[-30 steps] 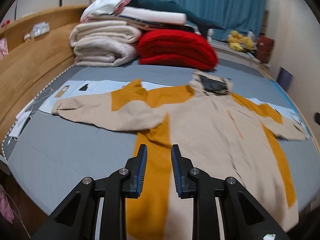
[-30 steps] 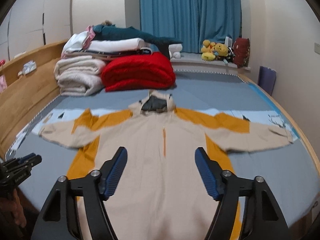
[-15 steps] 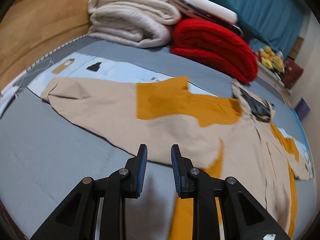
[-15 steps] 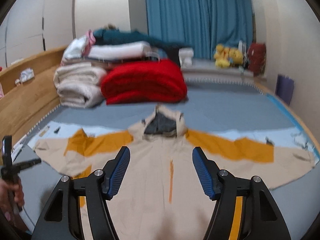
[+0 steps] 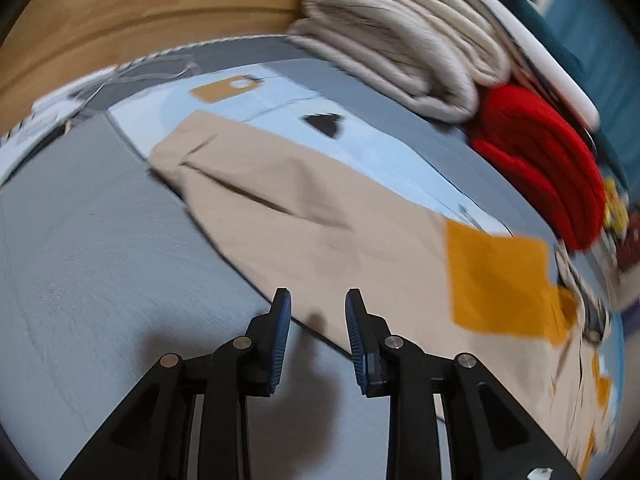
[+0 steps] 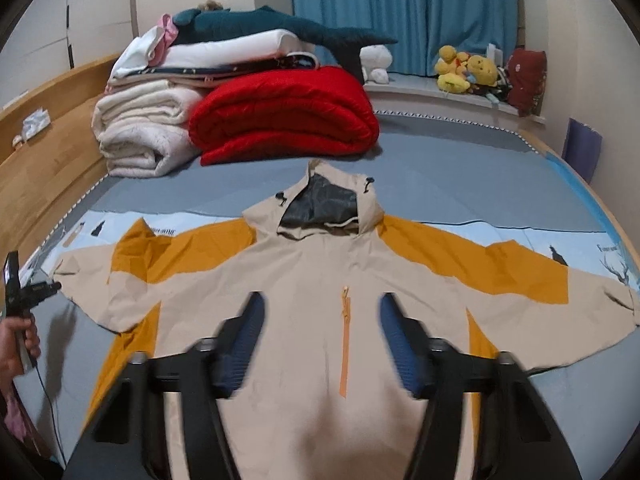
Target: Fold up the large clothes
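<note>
**Left gripper drops to the sleeve edge as the right one narrows**

A second ago the left wrist view took in the whole jacket (image 6: 320, 288); now it shows only one sleeve (image 5: 280, 208) up close and tilted, with the lower sleeve edge just ahead of the left gripper (image 5: 318, 300). The right gripper (image 6: 320, 308), wide apart before, is closing — its blurred blue pads stand much nearer each other, with nothing between them.

The left gripper points steeply down at the grey bed cover (image 5: 100, 260); its jaws are opening slightly from a narrow gap and grip nothing. In the right wrist view it sits at the far left, held in a hand (image 6: 18, 340).

The beige-and-orange hooded jacket lies flat, front up, sleeves spread, on the bed (folded blankets (image 6: 280, 120) stacked behind it).
</note>
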`<state>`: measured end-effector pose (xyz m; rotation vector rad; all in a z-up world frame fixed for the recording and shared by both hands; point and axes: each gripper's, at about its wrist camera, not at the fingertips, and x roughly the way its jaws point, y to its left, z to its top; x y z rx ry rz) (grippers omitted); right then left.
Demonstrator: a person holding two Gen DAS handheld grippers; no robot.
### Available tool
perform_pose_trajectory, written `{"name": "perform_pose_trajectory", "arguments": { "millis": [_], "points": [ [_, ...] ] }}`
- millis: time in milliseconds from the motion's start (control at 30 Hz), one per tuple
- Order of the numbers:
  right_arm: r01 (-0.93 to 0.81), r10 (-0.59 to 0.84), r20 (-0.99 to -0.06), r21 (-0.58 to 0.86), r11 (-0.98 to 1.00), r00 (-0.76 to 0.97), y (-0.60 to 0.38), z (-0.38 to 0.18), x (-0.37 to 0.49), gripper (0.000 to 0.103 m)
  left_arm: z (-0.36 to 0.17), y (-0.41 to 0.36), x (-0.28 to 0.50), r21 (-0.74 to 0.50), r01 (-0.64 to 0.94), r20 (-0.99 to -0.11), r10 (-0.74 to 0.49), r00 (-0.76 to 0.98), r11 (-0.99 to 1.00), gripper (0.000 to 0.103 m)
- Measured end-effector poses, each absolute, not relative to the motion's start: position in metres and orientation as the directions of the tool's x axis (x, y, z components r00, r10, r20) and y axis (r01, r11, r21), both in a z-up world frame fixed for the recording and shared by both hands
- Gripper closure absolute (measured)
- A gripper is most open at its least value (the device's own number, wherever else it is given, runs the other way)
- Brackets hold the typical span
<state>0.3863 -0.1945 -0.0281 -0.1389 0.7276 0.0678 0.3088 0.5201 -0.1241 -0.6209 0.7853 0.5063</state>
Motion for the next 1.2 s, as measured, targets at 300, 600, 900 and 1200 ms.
{"name": "perform_pose_trajectory", "arguments": {
  "millis": [300, 600, 900, 1200],
  "points": [
    [-0.177, 0.029, -0.735, -0.124, 0.976, 0.677, -0.179, -0.067, 0.407, 0.086, -0.159, 0.586, 0.309, -0.4, -0.694, -0.776, 0.182, 0.604, 0.599, 0.067],
    [-0.143, 0.005, -0.793, -0.104, 0.984, 0.609, -0.191, -0.092, 0.42, 0.084, -0.159, 0.595, 0.321, -0.413, -0.71, -0.776, 0.187, 0.602, 0.571, 0.102],
    [-0.161, 0.02, -0.825, -0.086, 0.983, 0.564, -0.192, -0.081, 0.416, 0.084, 0.012, 0.476, 0.307, -0.372, -0.626, -0.613, 0.325, 0.72, 0.686, 0.103],
    [-0.166, 0.089, -0.81, -0.01, 0.986, 0.58, -0.202, -0.051, 0.39, 0.037, 0.056, 0.259, 0.33, -0.381, -0.303, -0.532, 0.061, 0.845, 0.874, 0.103]
  ]
}}
